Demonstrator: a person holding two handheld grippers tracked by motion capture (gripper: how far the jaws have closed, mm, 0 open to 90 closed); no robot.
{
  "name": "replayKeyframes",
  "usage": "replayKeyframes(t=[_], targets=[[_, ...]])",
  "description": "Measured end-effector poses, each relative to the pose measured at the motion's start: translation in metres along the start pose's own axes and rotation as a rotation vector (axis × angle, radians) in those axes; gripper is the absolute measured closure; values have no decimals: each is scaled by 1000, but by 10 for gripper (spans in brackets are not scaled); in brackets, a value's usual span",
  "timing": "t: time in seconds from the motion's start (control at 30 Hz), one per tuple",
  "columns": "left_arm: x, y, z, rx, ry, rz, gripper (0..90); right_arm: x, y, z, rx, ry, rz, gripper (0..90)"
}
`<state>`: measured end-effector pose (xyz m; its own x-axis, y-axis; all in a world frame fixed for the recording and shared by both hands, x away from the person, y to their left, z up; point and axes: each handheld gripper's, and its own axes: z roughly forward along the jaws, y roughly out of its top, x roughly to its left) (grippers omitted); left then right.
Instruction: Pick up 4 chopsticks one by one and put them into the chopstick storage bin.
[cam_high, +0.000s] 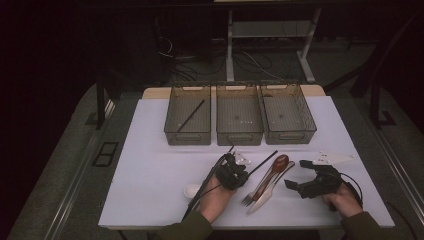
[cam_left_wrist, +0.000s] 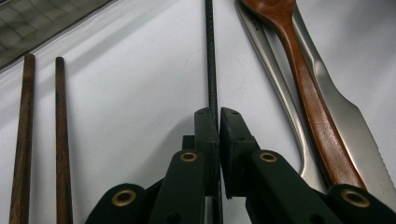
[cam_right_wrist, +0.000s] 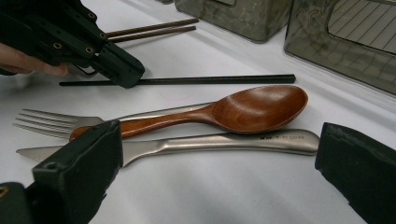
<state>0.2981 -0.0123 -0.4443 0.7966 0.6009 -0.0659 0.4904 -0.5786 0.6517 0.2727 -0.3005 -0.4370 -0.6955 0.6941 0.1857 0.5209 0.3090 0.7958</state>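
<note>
High view shows the white table with three bins beyond, the left gripper clamped shut on a black chopstick whose long axis runs ahead toward them, while the right gripper hangs wide open, empty.

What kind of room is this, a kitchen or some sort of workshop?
Probably a lab or recording setup, not a kitchen. A white-topped table holds three grey sorting bins and loose cutlery, worked with hand-held grippers. Behind it, cables trail over the floor around desk legs in a dark room.
</note>
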Motion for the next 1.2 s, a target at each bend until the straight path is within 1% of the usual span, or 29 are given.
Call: replayKeyframes(t=[0.03,0.1,0.2,0.23,0.3,0.37,0.57,0.7,0.73,0.8,0.83,0.87,0.9,0.93,1.0,1.13,1.2], targets=[[0,0,0,0,0,-2,854,0,0,0,0,0,0,8],[-1,0,0,-9,-3,-26,854,0,0,0,0,1,1,8],[0,0,0,-11,-3,-24,854,0,0,0,-1,2,0,8],[1,0,0,-13,-6,-16,854,0,0,0,-1,2,1,8],[0,0,-1,-10,-6,-25,854,0,0,0,-3,3,2,8],[2,1,-2,-13,-7,-5,854,0,0,0,-4,4,4,8],[1,2,-5,-23,-15,-14,854,0,-1,0,-14,-1,22,8],[4,4,-8,-34,-22,-3,854,0,-2,3,-4,1,18,8],[4,4,-9,-35,-23,-12,854,-1,-2,3,-1,1,22,8],[5,5,-11,-40,-23,-7,855,-1,-2,3,0,0,24,8],[5,5,-12,-41,-22,-13,855,-2,-2,3,0,-1,25,8],[7,5,-13,-42,-24,1,855,-2,-2,3,0,0,25,8],[6,6,-14,-43,-23,-15,855,-2,-2,3,0,-1,25,8],[8,6,-15,-42,-22,-5,855,-2,-2,3,0,-1,25,8],[8,6,-17,-53,-29,-13,855,-2,-2,3,-1,0,25,8],[11,7,-21,-60,-38,-11,855,-2,-2,3,-2,0,26,8],[13,8,-24,-70,-45,-11,855,-2,-2,3,-2,0,26,8]])
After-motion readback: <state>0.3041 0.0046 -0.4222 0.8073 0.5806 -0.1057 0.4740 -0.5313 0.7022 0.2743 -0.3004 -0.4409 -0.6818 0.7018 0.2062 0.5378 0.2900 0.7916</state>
